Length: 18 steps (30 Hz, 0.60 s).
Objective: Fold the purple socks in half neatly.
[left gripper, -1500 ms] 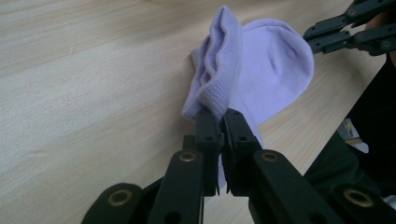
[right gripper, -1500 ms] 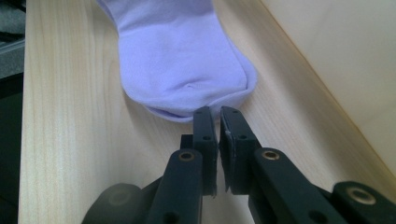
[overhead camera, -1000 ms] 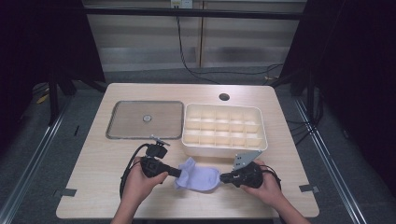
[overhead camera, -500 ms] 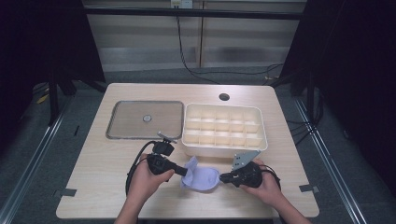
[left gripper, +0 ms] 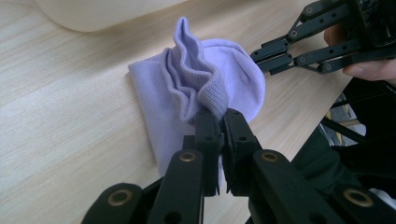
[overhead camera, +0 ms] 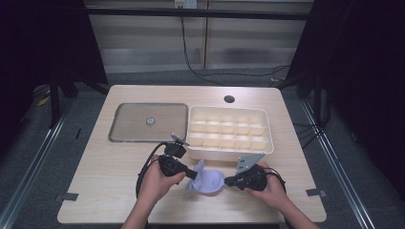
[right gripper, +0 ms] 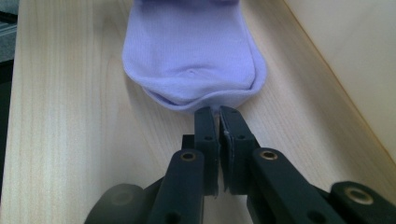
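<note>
Left fingers (left gripper: pixel 219 122): I am pinching them closed on the ribbed cuff of a lilac sock (left gripper: pixel 201 93), and that end is rising in folds off the tabletop (left gripper: pixel 70 116).
Right fingers (right gripper: pixel 217 116): I am pressing them together on the sock's toe edge (right gripper: pixel 194 56), low against the wood.
Sock position: it is lying near the front edge of the tabletop, between my two grippers, just in front of a cream compartment tray (overhead camera: pixel 229 130).
Step in hand: I judge I am folding the sock, cuff toward toe.
Next move: it is calling for carrying the cuff over while the toe is staying pinned, then laying it flat without bunching.
Farther off: a grey flat lid (overhead camera: pixel 149 121) is lying left of the tray.
Hard to make out: how much cloth each grip is catching, the sock's underside, and whether it is already doubled.
</note>
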{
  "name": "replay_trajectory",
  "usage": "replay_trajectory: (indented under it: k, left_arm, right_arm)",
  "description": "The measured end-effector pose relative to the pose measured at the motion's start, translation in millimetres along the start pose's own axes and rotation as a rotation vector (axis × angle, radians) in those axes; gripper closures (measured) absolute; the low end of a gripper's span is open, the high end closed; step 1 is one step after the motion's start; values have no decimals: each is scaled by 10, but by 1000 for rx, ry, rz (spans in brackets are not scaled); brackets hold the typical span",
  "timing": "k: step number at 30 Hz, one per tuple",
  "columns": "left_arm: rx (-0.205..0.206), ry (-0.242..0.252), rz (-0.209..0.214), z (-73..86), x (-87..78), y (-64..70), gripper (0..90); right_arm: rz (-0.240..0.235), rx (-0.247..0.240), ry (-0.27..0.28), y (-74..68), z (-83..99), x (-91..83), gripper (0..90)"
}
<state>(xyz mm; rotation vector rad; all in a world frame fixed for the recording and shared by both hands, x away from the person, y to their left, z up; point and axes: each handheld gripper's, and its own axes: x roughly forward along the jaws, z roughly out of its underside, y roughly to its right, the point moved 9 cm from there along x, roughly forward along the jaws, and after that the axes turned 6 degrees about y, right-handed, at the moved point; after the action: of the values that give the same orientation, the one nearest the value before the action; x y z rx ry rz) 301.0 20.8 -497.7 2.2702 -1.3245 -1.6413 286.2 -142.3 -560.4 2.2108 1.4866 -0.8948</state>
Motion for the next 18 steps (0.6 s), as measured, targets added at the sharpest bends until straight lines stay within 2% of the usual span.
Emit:
replay_trajectory:
  k: [1,3,4,6,7,13,16,18]
  left_arm:
    - [4,-4,4,-2,16,11,858]
    - [-21,16,0,-29,59,48,858]
    - [11,-9,6,-19,60,39,858]
    - [-2,-4,5,-35,97,70,857]
    - [16,-20,7,-30,103,73,857]
    - [9,-25,3,-46,170,110,857]
    - [20,-32,1,-49,183,107,857]
    - [16,-28,-1,-56,189,100,857]
  right_arm:
    - [-2,-1,3,-1,-3,1,874]
    - [5,-5,4,4,-2,1,890]
    - [3,-1,7,6,-2,2,899]
    - [1,9,7,10,2,4,900]
    - [3,9,4,12,4,5,900]
    - [9,11,4,27,-6,14,900]
    - [4,19,2,17,-9,25,900]
    - [0,7,5,17,-14,40,900]
